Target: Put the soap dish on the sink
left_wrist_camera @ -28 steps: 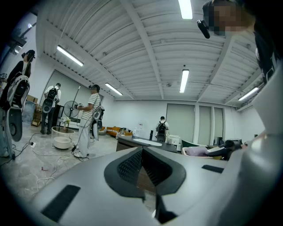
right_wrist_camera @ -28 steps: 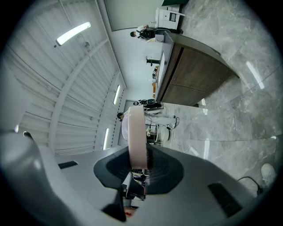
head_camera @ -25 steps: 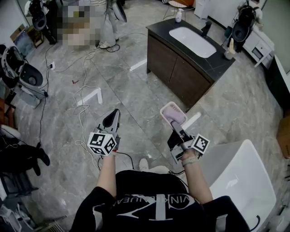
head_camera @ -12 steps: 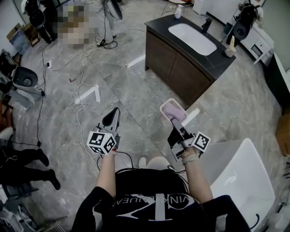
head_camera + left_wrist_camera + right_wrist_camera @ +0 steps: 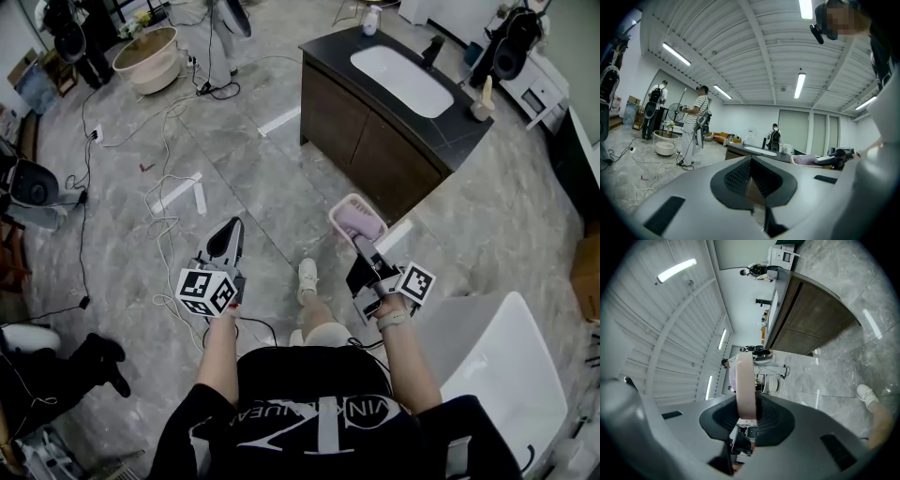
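The pink soap dish (image 5: 356, 221) hangs above the grey floor, with my right gripper (image 5: 362, 246) shut on its near rim. In the right gripper view the dish (image 5: 745, 383) stands edge-on between the pads. My left gripper (image 5: 229, 244) is level at the left, shut and holding nothing; its pads (image 5: 751, 180) meet in the left gripper view. The white sink (image 5: 399, 81) is set in a dark counter on a brown vanity (image 5: 370, 141), further ahead and to the right. The dish is well short of it.
A white bathtub (image 5: 497, 375) lies at my right. Cables (image 5: 169, 192) trail over the floor at the left, near a round basin (image 5: 145, 58) and a standing person (image 5: 223, 42). On the counter are a faucet (image 5: 431, 52) and a bottle (image 5: 372, 23).
Both grippers have travelled forward over the floor toward the vanity, the right one still holding the dish. A white shoe now steps out between them.
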A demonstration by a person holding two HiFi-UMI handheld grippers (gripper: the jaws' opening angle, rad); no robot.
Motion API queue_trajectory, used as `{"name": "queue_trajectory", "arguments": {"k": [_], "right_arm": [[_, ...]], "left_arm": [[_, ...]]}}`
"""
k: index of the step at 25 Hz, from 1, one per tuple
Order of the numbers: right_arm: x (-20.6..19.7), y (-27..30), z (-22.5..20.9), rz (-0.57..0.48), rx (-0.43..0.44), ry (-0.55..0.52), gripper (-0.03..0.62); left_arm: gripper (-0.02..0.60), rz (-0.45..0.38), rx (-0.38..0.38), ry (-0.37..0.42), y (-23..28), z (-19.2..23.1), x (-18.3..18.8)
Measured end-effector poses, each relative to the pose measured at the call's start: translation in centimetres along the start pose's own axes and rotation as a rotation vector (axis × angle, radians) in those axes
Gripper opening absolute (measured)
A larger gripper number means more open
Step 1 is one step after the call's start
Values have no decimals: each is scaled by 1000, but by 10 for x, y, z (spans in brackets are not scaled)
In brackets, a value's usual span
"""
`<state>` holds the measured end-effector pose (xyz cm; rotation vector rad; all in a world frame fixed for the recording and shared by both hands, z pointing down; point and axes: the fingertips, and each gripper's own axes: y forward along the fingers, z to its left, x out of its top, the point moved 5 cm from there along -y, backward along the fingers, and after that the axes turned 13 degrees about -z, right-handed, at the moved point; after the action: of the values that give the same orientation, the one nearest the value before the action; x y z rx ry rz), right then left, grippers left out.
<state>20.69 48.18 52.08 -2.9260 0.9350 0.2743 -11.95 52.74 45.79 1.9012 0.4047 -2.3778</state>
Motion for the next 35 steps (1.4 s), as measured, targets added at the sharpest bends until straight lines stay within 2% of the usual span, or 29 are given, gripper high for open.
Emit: {"name": "queue_trajectory", "arguments": {"k": [8,20,35], "right_arm": [[9,66,1,32,11,-4,86],[36,150,3,66,-10,7,86],[88,254,-14,150,-18,-43,86]], "left_arm": [[15,-10,-4,19,50,32,8],[15,16,9,2,127,69,7],[15,21,39,18,233,109,-1]]}}
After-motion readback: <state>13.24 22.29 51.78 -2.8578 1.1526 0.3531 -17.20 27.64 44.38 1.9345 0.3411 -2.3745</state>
